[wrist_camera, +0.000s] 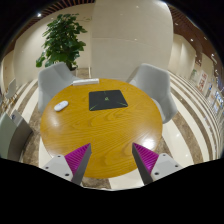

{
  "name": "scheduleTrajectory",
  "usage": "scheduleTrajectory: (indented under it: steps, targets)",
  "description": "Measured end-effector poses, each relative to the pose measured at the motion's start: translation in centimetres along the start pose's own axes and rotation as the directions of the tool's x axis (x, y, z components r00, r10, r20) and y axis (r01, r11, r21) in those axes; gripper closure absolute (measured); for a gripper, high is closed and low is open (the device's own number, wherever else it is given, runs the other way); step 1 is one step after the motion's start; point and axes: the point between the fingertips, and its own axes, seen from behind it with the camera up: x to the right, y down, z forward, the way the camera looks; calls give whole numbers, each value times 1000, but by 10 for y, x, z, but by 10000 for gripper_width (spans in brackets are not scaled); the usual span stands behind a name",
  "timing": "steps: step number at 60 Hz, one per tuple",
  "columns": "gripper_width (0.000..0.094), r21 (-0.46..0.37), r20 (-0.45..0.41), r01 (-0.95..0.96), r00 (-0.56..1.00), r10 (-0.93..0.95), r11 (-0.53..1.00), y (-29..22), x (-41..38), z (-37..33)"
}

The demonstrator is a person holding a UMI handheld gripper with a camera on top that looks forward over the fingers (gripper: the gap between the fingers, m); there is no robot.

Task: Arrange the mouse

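No text to call here: nothing in this view carries a word, brand, number or sign that can be read. The dark pad [107,99] on the table [100,135] shows a small pale mark at its middle, too small to make out. The mouse [61,105] beside it shows no legible label either.

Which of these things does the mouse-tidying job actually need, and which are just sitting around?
Part of the job:
mouse, white, on the round table
gripper, open, empty, well short of the mouse

Just there:
laptop, closed, beside the mouse
two chairs
plant behind the table
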Motion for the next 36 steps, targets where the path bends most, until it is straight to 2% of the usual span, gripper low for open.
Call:
scheduleTrajectory:
  steps: [15, 36]
  targets:
    - [79, -2, 72, 28, 997, -28, 1000, -9, -40, 22]
    - [84, 21, 200, 109, 973, -111, 994, -21, -180, 58]
